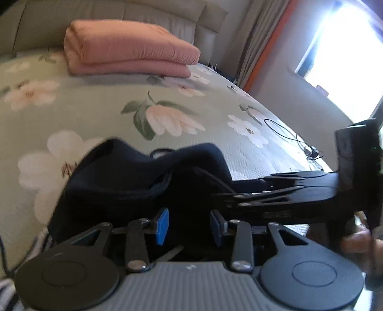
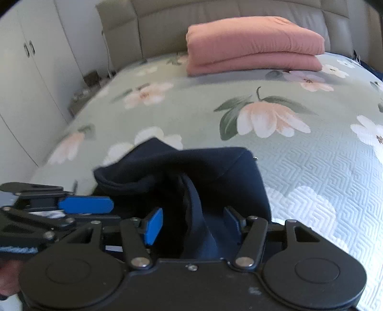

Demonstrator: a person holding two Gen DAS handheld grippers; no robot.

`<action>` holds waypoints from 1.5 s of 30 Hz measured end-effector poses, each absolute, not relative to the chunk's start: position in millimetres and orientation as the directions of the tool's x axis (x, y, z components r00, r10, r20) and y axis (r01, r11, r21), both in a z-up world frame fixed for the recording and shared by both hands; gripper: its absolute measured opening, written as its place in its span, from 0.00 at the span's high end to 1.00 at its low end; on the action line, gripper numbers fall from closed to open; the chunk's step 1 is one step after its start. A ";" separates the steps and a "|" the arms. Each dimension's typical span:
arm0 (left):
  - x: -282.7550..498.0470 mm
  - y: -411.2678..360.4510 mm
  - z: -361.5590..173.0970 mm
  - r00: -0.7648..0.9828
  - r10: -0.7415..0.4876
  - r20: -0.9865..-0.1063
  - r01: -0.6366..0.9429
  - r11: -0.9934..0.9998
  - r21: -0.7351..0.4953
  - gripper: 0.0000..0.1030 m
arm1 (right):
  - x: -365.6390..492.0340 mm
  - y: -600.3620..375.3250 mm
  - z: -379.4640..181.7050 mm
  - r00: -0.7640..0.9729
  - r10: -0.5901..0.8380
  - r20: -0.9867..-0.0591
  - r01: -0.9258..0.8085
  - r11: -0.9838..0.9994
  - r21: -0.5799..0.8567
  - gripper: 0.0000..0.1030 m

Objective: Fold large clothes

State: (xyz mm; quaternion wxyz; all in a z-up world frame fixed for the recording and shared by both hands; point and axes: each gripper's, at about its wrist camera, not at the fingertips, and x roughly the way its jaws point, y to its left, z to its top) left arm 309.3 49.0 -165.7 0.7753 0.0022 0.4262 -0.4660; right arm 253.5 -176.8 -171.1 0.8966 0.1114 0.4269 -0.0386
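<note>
The dark navy garment lies bunched on the floral bedspread, directly ahead of both tongs and near the close edge of the bed.

Left gripper: jaws stand partly apart. The blue pads show a clear gap, with dark cloth lying in front of and below them; the pads do not press on the fabric. Nothing is held.

Right gripper: jaws stand wider apart. A fold of the navy cloth runs up between the two fingers, yet neither pad bears on it. Nothing is gripped.

The two tools sit close side by side. In the right wrist view, the left gripper's finger, blue pad outward, enters from the left just beside the garment's rolled hem. In the left wrist view, the right gripper's linkage crosses from the right, touching or just above the cloth; which cannot be told. Part of a hand shows at the right edge of that view.

Beyond the tongs, well apart from the garment, a folded pink blanket rests against the padded headboard. A thin black cable lies on the bedspread to the right of the left gripper.
</note>
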 end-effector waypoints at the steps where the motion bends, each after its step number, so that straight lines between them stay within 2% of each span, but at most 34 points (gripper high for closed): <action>1: 310.4 51.9 -169.6 0.201 -0.718 -0.666 0.716 0.572 -0.400 0.62 | 256.2 -173.8 -175.3 0.628 0.015 -0.778 0.159 0.976 0.147 0.47; 2: 312.0 52.0 -173.6 0.205 -0.714 -0.669 0.710 0.579 -0.401 0.62 | 258.6 -172.5 -179.4 0.624 0.000 -0.781 0.157 0.980 0.125 0.84; 3: 313.3 53.3 -175.1 0.209 -0.714 -0.668 0.706 0.583 -0.402 0.62 | 258.2 -171.5 -180.4 0.627 -0.013 -0.779 0.157 0.982 0.110 0.92; 7: 317.4 72.4 -155.9 0.227 -0.763 -0.605 0.689 0.565 -0.454 0.62 | 224.3 -167.9 -156.2 0.728 0.063 -0.683 0.068 0.984 0.163 0.92; 10: 314.7 93.2 -130.3 0.246 -0.790 -0.562 0.703 0.544 -0.457 0.62 | 184.7 -151.7 -137.5 0.769 0.090 -0.633 -0.018 0.993 0.119 0.91; 13: 305.0 110.8 -111.6 0.251 -0.790 -0.559 0.716 0.540 -0.442 0.61 | 137.3 -128.4 -120.1 0.784 0.162 -0.600 -0.130 0.987 0.097 0.91; 16: 293.6 124.7 -108.9 0.238 -0.788 -0.568 0.712 0.539 -0.450 0.58 | 101.1 -102.5 -129.4 0.716 0.233 -0.658 -0.244 0.967 0.077 0.84; 17: 290.2 125.5 -110.5 0.233 -0.779 -0.582 0.714 0.544 -0.441 0.58 | 93.2 -98.6 -138.8 0.673 0.249 -0.697 -0.270 0.959 0.082 0.70; 18: 287.2 124.6 -113.9 0.228 -0.765 -0.602 0.721 0.548 -0.424 0.58 | 87.3 -97.7 -147.6 0.630 0.234 -0.741 -0.266 0.961 0.077 0.60; 20: 282.7 119.1 -120.5 0.225 -0.730 -0.645 0.737 0.560 -0.378 0.58 | 81.0 -107.9 -146.9 0.618 0.219 -0.755 -0.222 0.970 0.100 0.60; 22: 278.9 110.1 -124.7 0.208 -0.721 -0.661 0.767 0.540 -0.347 0.58 | 85.4 -124.3 -135.2 0.645 0.203 -0.737 -0.162 0.979 0.127 0.51; 24: 276.0 96.3 -128.0 0.197 -0.714 -0.672 0.804 0.510 -0.307 0.56 | 97.9 -144.2 -124.6 0.691 0.176 -0.701 -0.088 0.983 0.159 0.19; 27: 276.5 68.6 -136.5 0.200 -0.690 -0.696 0.856 0.468 -0.218 0.55 | 132.5 -174.3 -127.1 0.709 0.128 -0.694 0.022 0.979 0.203 0.20; 31: 286.2 24.6 -158.0 0.210 -0.619 -0.757 0.914 0.400 -0.073 0.55 | 169.4 -209.4 -145.6 0.698 0.186 -0.691 0.113 0.925 0.363 0.20; 35: 295.0 12.6 -168.4 0.188 -0.614 -0.766 0.935 0.350 -0.051 0.55 | 192.1 -217.6 -165.6 0.657 0.244 -0.714 0.120 0.900 0.418 0.21; 37: 300.0 11.9 -167.8 0.183 -0.631 -0.753 0.939 0.339 -0.056 0.55 | 196.2 -214.4 -174.6 0.628 0.258 -0.734 0.108 0.906 0.410 0.24; 38: 302.9 11.2 -167.9 0.172 -0.639 -0.750 0.942 0.330 -0.066 0.54 | 199.5 -212.5 -177.3 0.624 0.261 -0.736 0.105 0.906 0.410 0.28; 40: 307.6 3.5 -172.8 0.144 -0.631 -0.762 0.955 0.290 -0.059 0.50 | 200.3 -213.9 -181.4 0.630 0.271 -0.728 0.111 0.896 0.430 0.47; 41: 309.3 -2.0 -178.5 0.136 -0.614 -0.777 0.964 0.262 -0.038 0.50 | 201.7 -214.0 -182.4 0.629 0.272 -0.728 0.117 0.893 0.434 0.65; 42: 311.6 -7.9 -183.6 0.127 -0.594 -0.794 0.969 0.247 -0.030 0.56 | 202.4 -213.1 -182.7 0.630 0.258 -0.732 0.125 0.897 0.424 0.80; 43: 314.5 -11.5 -186.8 0.119 -0.576 -0.809 0.970 0.243 -0.030 0.65 | 202.5 -211.6 -182.1 0.633 0.244 -0.734 0.122 0.905 0.407 0.84; 44: 316.7 -11.3 -185.9 0.111 -0.578 -0.809 0.969 0.243 -0.041 0.87 | 201.8 -208.9 -178.3 0.637 0.231 -0.735 0.114 0.915 0.386 0.86; 45: 318.5 -7.0 -181.1 0.110 -0.586 -0.803 0.966 0.254 -0.053 0.93 | 200.7 -205.3 -174.0 0.643 0.215 -0.735 0.102 0.927 0.361 0.87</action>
